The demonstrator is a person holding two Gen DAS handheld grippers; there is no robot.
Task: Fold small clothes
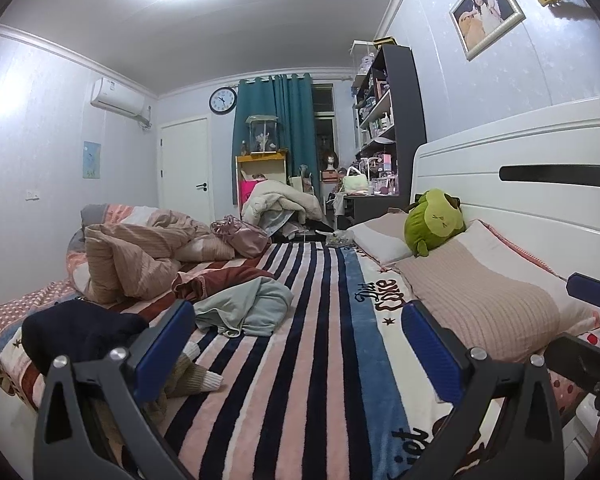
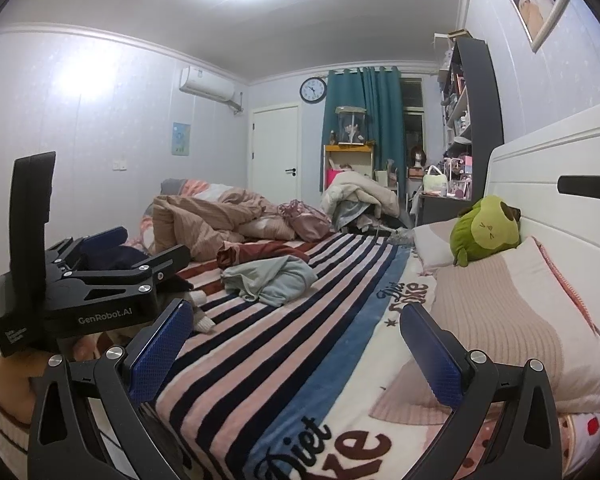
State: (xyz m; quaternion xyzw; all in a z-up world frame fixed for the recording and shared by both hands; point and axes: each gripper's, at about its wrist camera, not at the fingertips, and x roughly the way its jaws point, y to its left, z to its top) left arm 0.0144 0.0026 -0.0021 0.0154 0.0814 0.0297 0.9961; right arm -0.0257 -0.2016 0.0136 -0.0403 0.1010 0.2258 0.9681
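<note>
Both grippers spread wide and empty above the bed, no garment picked yet.

The left gripper (image 1: 296,344) and right gripper (image 2: 296,344) hover over the striped blanket (image 1: 300,360). The clothes lie ahead to the left: a grey top (image 1: 248,308), dark garment (image 1: 80,328), socks (image 1: 198,376). In my judgement a low reach could pinch the blanket along with the cloth, or drag two tangled pieces together.
</note>
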